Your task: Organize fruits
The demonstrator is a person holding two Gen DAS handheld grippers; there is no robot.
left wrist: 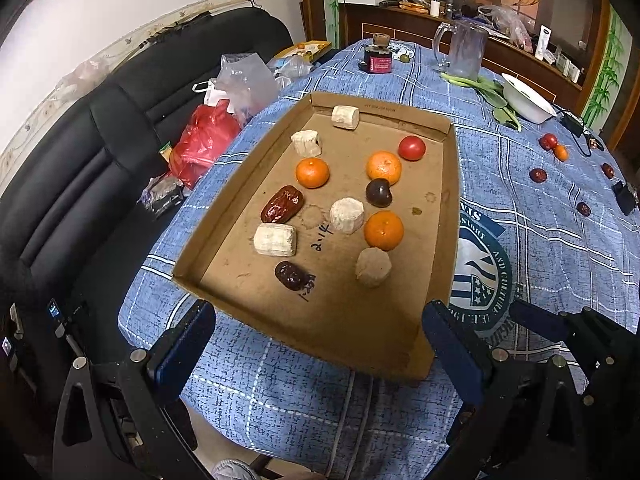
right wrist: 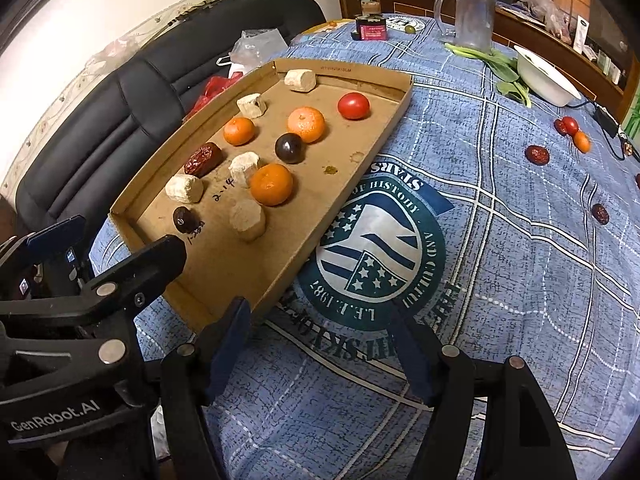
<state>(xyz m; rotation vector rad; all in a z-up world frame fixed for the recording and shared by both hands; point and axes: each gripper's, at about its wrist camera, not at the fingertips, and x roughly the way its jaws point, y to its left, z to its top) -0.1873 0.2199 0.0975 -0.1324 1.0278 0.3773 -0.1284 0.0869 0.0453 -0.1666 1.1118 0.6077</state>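
A shallow cardboard tray sits on the blue checked tablecloth, and most of the fruit is gathered inside it. In the tray I count three oranges, the nearest one toward the tray's right wall, a red tomato near its far right corner, a dark plum in the middle, and two wrinkled red dates, the larger by the left wall. Pale, chalky cylinders lie among them, one against the tray's far wall.

The left gripper hangs over the tray's near edge, its jaws spread wide with nothing between the pads; the tray's near corners lie just inside its two fingers.

The right gripper hovers just right of the tray's near corner, over the round flag emblem printed on the cloth. Its jaws are released too, empty.

The right wrist view shows the whole emblem, which the left view shows only in part. It also catches the left gripper from the side, black with a brand label. The left wrist view alone shows the red plastic bag left of the tray, on the black seat.

Well to the right of the tray, loose fruit lies scattered on the cloth: a red date and a small tomato touching a tiny orange. Beyond the tray stand a clear jug and a white bowl.
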